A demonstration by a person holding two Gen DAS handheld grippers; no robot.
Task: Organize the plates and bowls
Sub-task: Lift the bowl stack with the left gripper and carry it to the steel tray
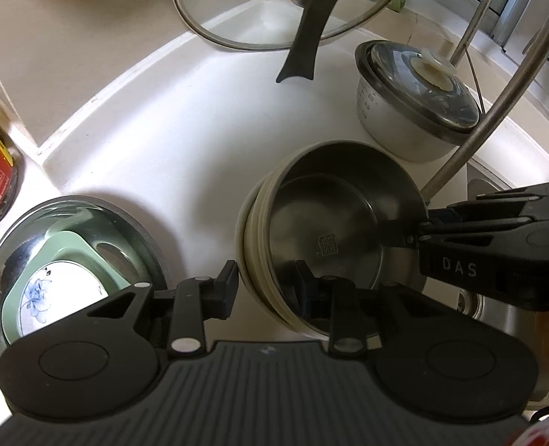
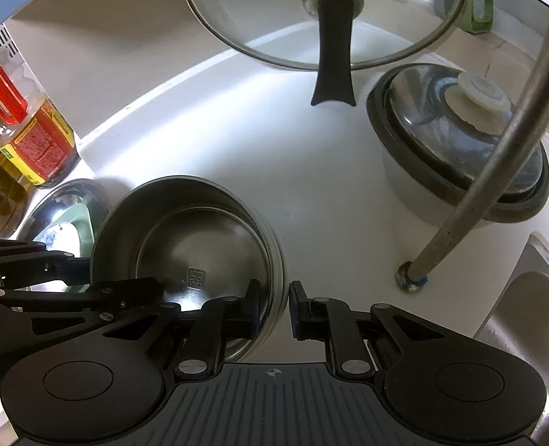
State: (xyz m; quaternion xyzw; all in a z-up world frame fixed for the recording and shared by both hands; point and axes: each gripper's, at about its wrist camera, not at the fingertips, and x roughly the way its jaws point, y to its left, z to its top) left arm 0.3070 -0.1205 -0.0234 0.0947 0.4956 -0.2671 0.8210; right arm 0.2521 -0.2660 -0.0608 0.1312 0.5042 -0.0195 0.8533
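While two claws grip one steel bowl (image 1: 326, 230), two lids stand behind.

Your left tool (image 1: 267, 290) angles steeply downward, its two fingers closed on the near rim of a steel bowl (image 1: 334, 223), one finger outside, one inside. Your right tool (image 2: 273, 306) tilts down likewise, its fingers pinching the same bowl's opposite rim, both tools close together.

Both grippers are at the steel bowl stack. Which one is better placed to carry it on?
Probably both together. The left gripper straddles the near wall of the stacked bowls; the right gripper pinches the opposite rim. If only one, left: it spans all the rims.
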